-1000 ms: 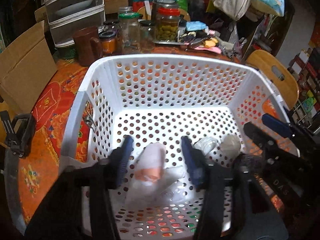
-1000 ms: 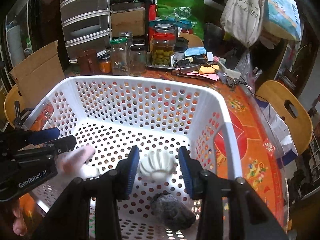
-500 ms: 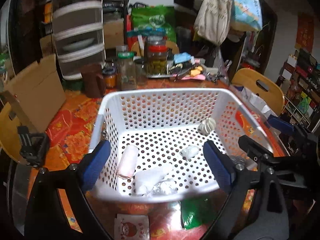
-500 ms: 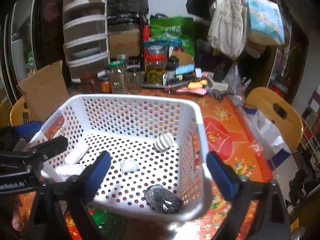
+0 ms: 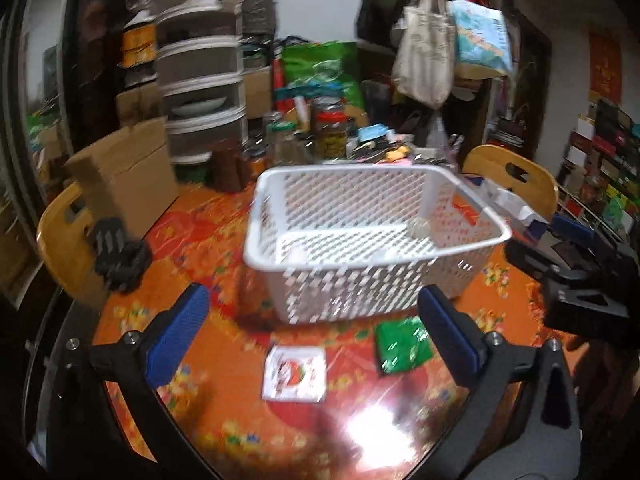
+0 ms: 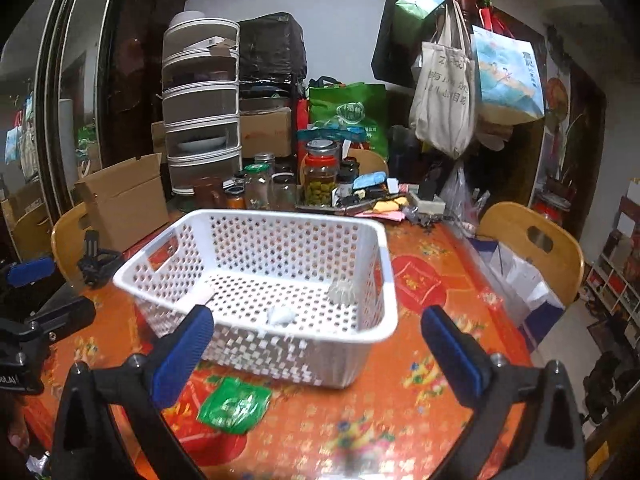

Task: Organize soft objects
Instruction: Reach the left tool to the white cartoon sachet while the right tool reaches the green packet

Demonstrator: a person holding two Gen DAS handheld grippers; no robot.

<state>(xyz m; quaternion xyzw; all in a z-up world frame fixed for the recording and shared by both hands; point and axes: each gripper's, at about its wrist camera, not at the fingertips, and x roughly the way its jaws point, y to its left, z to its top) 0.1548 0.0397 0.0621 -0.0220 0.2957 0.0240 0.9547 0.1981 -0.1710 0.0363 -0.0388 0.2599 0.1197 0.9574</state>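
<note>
Two grippers are in view, and the jaws of each are spreading to their widest with nothing between the blue pads: the left gripper (image 5: 314,334) hangs over the orange patterned tablecloth (image 5: 224,400) short of the one white perforated basket (image 5: 372,240), and the right gripper (image 6: 320,354) frames the same basket's near rim (image 6: 256,326). In the right wrist view three soft things can be counted on the basket floor: a ribbed white shell-shaped piece (image 6: 343,291) near the right wall, a small crumpled white lump (image 6: 281,315) close to the near wall, and a pale roll (image 6: 201,295) by the left wall, part hidden by the rim. The left wrist view is blurred; the shell-shaped piece (image 5: 419,227) shows in the far right corner there, and other pale shapes inside cannot be told apart. All of these lie ahead of and beyond the open jaws, touched by neither gripper. Two flat packets lie on the cloth outside the basket: a green foil packet (image 6: 234,404) just before the near wall, between the basket and the right gripper's left finger, and a white packet with a red print (image 5: 295,372), seen only from the left wrist, between the left gripper's fingers but below them on the table. Behind the basket stands a cluster of glass jars (image 6: 320,178), one of them holding green olives, beside a cardboard box (image 6: 124,206).
</note>
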